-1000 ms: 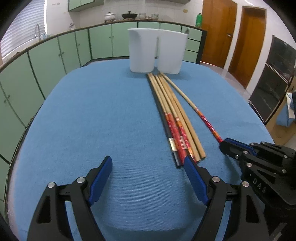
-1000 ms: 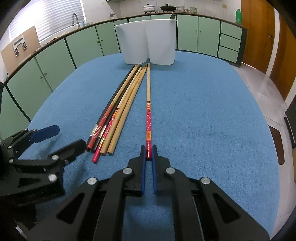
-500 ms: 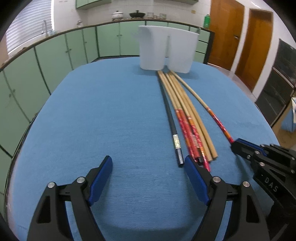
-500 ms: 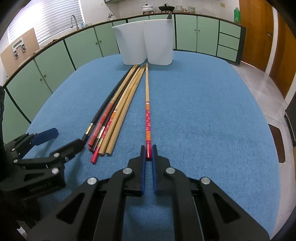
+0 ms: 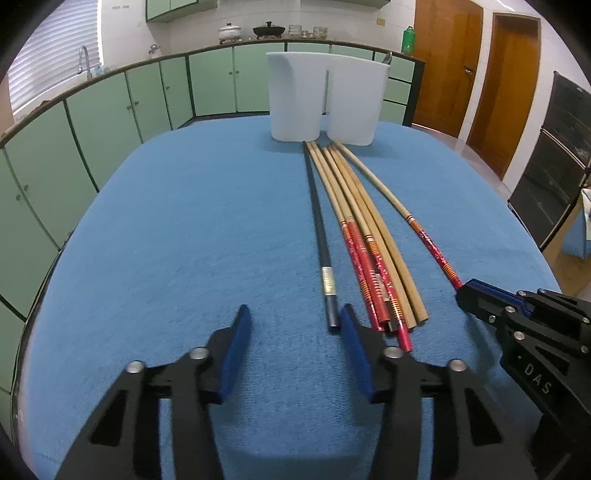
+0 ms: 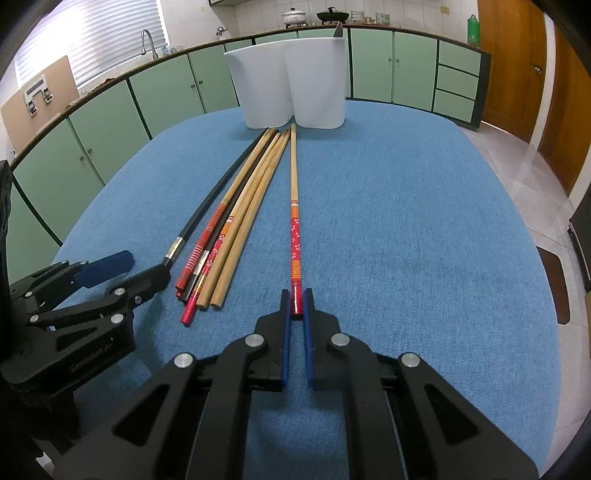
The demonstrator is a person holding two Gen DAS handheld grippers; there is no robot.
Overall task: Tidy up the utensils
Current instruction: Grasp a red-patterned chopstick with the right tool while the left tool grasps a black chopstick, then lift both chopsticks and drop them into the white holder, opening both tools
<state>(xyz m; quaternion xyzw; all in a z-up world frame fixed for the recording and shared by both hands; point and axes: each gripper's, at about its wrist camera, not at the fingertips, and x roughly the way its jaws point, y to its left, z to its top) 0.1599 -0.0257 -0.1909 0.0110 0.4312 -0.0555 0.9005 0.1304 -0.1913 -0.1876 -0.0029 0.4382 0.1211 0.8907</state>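
- We see the red-ended chopstick [image 6: 294, 236] lying alone on the blue cloth [image 6: 406, 221], apart from the others, its plain tip near the foot of the white holder [image 6: 291, 85] and its red end toward us.
- Our right gripper [image 6: 296, 301] is clenched on that red end; the blue pads [image 6: 284, 332] press it from both sides, just as they did half a second ago. In the left view the same gripper [image 5: 461, 293] sits at the chopstick's [image 5: 432, 247] near tip.
- The bundle [image 5: 365, 240] of bamboo and red-banded chopsticks lies just left of it, sticks side by side and touching, far ends against the holder [image 5: 325, 99].
- The black chopstick [image 5: 320, 229] lies at the bundle's left edge. Since a second ago its near end has swung away from the bundle, so a wedge of cloth [image 5: 184, 221] now shows between them.
- Our left gripper [image 5: 291, 325] is released, pads apart, holding nothing. Its gap is narrower than it was half a second ago, and the black chopstick's near end now lies just inside the right pad [image 5: 354, 354], where earlier that pad covered the bundle's ends.
- From the right view the left gripper [image 6: 144, 271] has its nearer finger at the black chopstick's [image 6: 207, 206] end; we cannot tell if they touch.
- The holder stands at the cloth's far edge, two white compartments side by side, a dark utensil tip [image 6: 338, 31] poking from the right one.
- Behind run green cabinets [image 6: 166, 88].
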